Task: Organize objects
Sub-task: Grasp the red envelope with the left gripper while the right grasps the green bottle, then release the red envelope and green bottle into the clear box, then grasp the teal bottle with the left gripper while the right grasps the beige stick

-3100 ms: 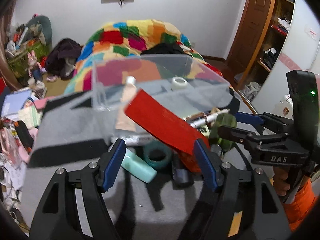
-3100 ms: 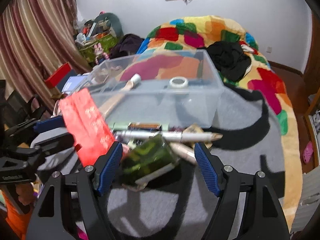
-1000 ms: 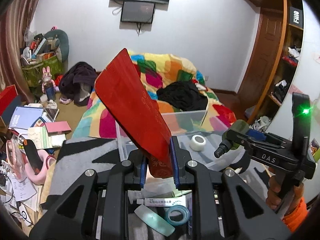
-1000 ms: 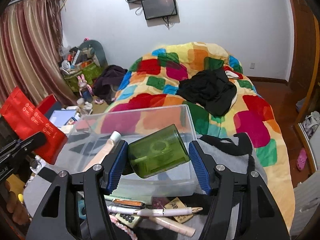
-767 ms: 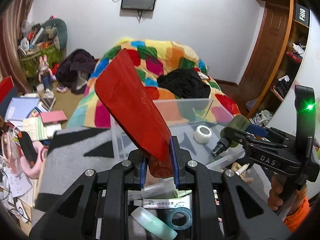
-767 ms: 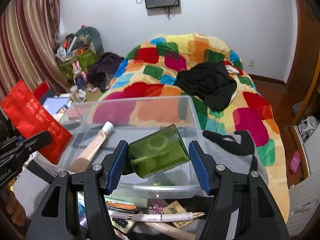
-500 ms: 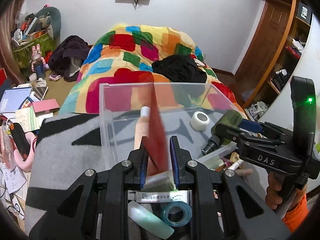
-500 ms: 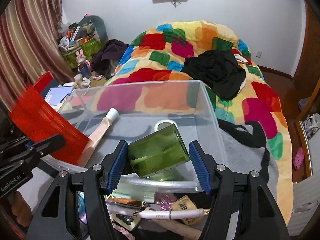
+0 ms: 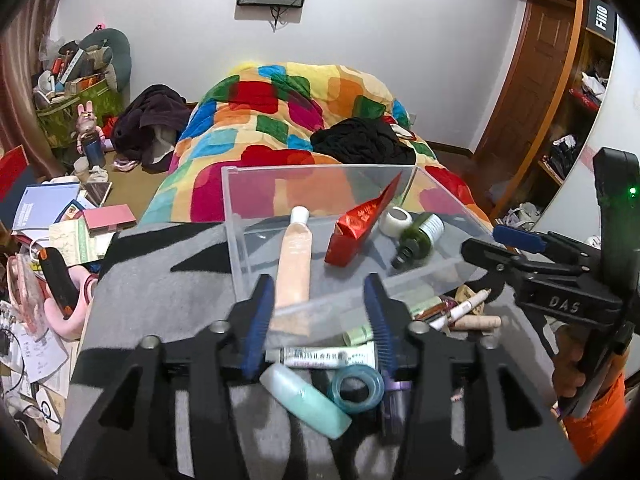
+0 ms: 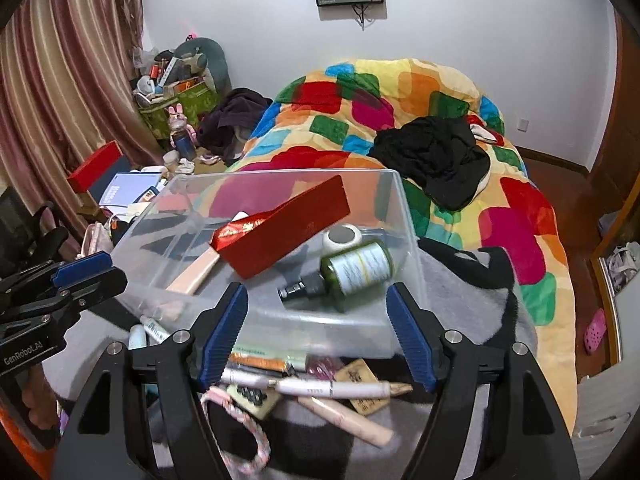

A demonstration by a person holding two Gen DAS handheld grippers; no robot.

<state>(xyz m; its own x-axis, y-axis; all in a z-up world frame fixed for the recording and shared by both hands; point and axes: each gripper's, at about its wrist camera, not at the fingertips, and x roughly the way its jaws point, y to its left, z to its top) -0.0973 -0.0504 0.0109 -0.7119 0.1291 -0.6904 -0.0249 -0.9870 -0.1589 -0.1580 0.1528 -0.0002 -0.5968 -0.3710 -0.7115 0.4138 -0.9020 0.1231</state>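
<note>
A clear plastic bin (image 9: 236, 216) (image 10: 404, 216) stands on a grey blanket. Inside it lie a red packet (image 9: 358, 224) (image 10: 286, 230), a green bottle (image 9: 418, 238) (image 10: 348, 270), a peach tube (image 9: 294, 260) (image 10: 196, 274) and a white tape roll (image 9: 394, 220) (image 10: 340, 236). My left gripper (image 9: 318, 322) hangs over the bin's near wall, its jaws opening with nothing between them. My right gripper (image 10: 318, 330) also hangs at the near wall, jaws opening and empty, the bottle lying just beyond them.
Loose items lie in front of the bin: a mint bottle (image 9: 304, 400), a blue tape ring (image 9: 356, 390), a white tube (image 9: 320, 356), a white pen (image 10: 312, 388), a pink cord (image 10: 240, 432). A quilted bed (image 9: 288, 120) is behind; floor clutter (image 9: 52, 216) at left.
Both grippers came down over the bin and their jaws parted. The red packet left the left gripper and the green bottle left the right; both now lie inside the bin.
</note>
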